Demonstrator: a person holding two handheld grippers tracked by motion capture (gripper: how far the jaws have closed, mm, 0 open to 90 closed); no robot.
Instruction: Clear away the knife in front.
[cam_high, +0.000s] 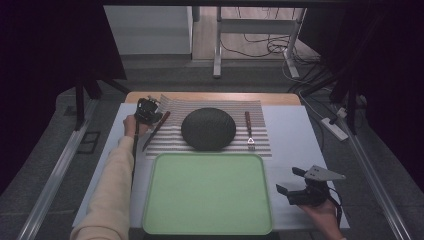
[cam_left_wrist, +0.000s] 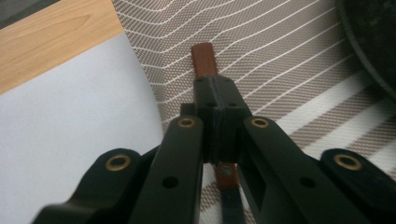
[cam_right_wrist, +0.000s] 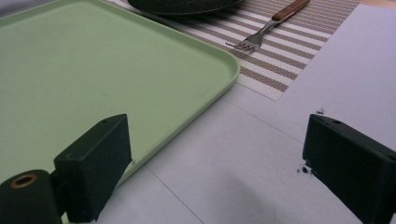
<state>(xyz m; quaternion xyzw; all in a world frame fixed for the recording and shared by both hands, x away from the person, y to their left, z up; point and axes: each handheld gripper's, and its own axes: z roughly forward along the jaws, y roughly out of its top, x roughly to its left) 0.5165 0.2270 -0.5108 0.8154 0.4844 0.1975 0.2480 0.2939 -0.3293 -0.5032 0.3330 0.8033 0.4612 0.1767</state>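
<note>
The knife (cam_high: 156, 131) lies on the striped mat (cam_high: 260, 137), its brown handle pinched between the closed jaws of the left claw (cam_left_wrist: 217, 105). The step looks like a grasp; next comes a lift. Its blade runs back under the claw, mostly hidden. The right claw (cam_right_wrist: 217, 163) gapes empty over the counter (cam_right_wrist: 261, 168), beside the green tray (cam_right_wrist: 140, 93).
</note>
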